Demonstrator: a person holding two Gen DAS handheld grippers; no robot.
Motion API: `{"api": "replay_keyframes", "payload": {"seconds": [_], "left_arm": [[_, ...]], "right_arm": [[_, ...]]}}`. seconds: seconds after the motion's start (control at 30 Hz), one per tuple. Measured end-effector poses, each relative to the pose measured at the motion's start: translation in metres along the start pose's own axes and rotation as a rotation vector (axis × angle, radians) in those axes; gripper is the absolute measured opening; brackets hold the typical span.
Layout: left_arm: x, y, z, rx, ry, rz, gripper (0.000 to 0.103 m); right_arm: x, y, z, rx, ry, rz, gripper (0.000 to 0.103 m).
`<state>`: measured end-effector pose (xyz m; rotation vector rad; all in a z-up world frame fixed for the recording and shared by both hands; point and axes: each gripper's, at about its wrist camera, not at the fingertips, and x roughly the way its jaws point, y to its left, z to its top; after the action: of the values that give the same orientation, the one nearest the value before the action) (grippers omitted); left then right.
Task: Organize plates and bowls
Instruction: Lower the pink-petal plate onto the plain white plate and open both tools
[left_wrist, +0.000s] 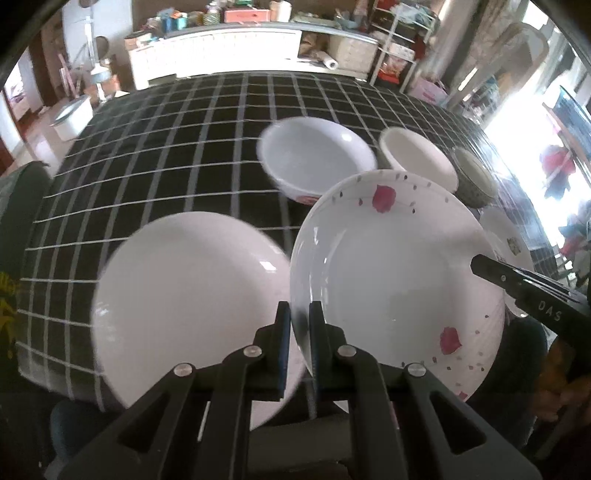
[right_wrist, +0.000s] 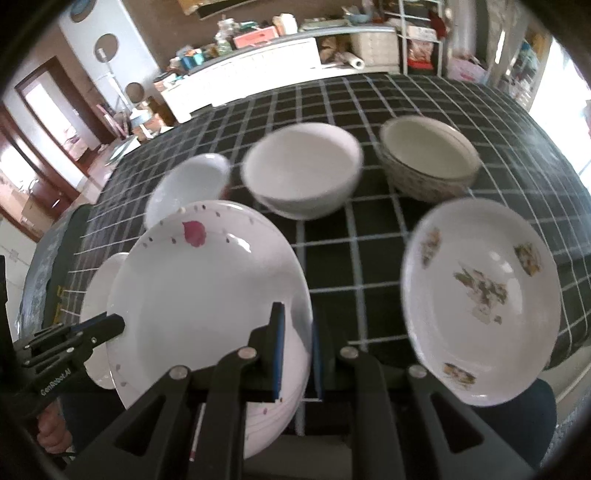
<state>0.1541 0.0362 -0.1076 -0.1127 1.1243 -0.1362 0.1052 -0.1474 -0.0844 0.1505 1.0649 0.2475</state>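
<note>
Both grippers have the rose plate (left_wrist: 391, 280) pinched by its rim, left gripper (left_wrist: 300, 332) on its left edge, right gripper (right_wrist: 297, 339) on its right, jaws nearly closed, and it looks lifted off the tabletop (left_wrist: 166, 155), with the plain plate (left_wrist: 184, 306) just left.

You see a big white plate with red flowers (left_wrist: 391, 280) tilted up off the checked cloth. Its left edge sits between the blue pads of one gripper, its right edge between the other's. Just left of it lies a plain white plate (left_wrist: 184, 295). Behind it stand a white bowl (right_wrist: 303, 170), a smaller white bowl (right_wrist: 192, 184) and a patterned bowl (right_wrist: 428, 162). To the right lies a plate with leafy pictures (right_wrist: 480, 295).
</note>
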Motion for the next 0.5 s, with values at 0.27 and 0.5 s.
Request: {"api": "replay_keyframes", "payload": {"seconds": [0.27,0.5], "left_arm": [[-0.028,0.06,-0.013,-0.115,-0.024,0.079,0.008],[-0.041,0.098,-0.03,-0.179,-0.017,0.137,0.008]], "right_arm": [[0.018,0.063,0.015,-0.103,0.008,0.044,0.017],[0.04,0.106,0.016,-0.18,0.05,0.08,0.017]]}}
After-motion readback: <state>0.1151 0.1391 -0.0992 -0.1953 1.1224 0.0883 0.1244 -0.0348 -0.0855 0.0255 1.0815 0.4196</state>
